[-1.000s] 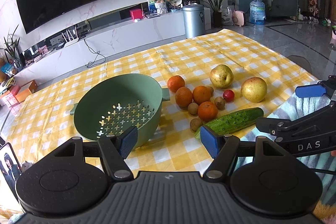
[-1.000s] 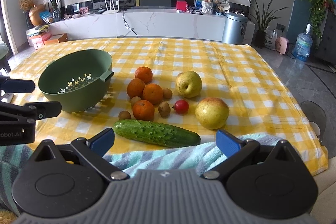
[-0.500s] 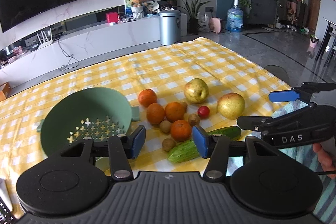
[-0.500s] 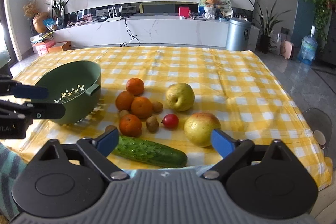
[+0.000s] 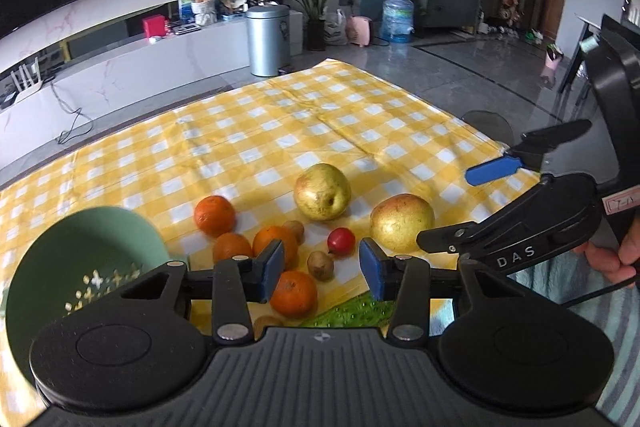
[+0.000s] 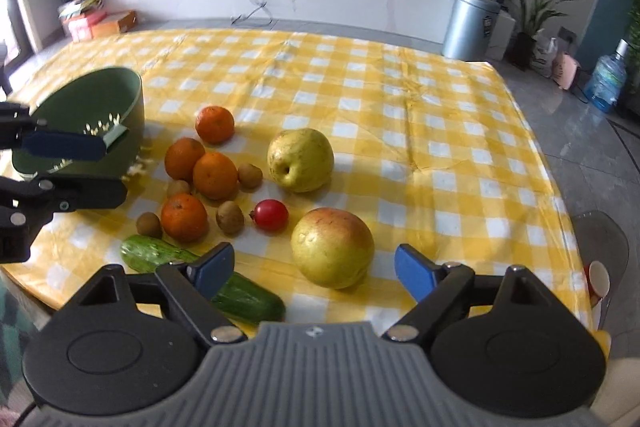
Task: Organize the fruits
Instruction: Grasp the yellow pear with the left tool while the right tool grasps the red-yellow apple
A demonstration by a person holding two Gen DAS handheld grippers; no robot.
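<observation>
green colander (image 6: 86, 103) at far left on the yellow checked cloth (image 6: 400, 99), perforated, nothing in it that shows. left gripper (image 5: 322, 269) just in front of it, released, holding nothing, fingers well apart over the small fruit. next along, cluster of four oranges (image 6: 214, 175), some touching one another; small brown kiwis (image 6: 230, 217) tucked among them. firm, lightly pebbled skin, probably good grip; take across the widest part. kiwis small, likely to roll, better pinched low and centred. cucumber (image 6: 240, 297) lying along the near edge, touching the front orange or very close, partly hidden behind the right gripper's left finger; stiff, waxy, best taken mid-length. small red fruit (image 6: 272, 214), kind unclear, thin-skinned by the look, gentle squeeze only. yellow pear-like fruit (image 6: 300, 159) beyond it, standing apart. large yellow-red fruit (image 6: 331, 247) nearest, heavy-looking, smooth, perhaps slippery. right gripper (image 6: 314, 269) released, empty, spread about as wide as that fruit, just short of it.
</observation>
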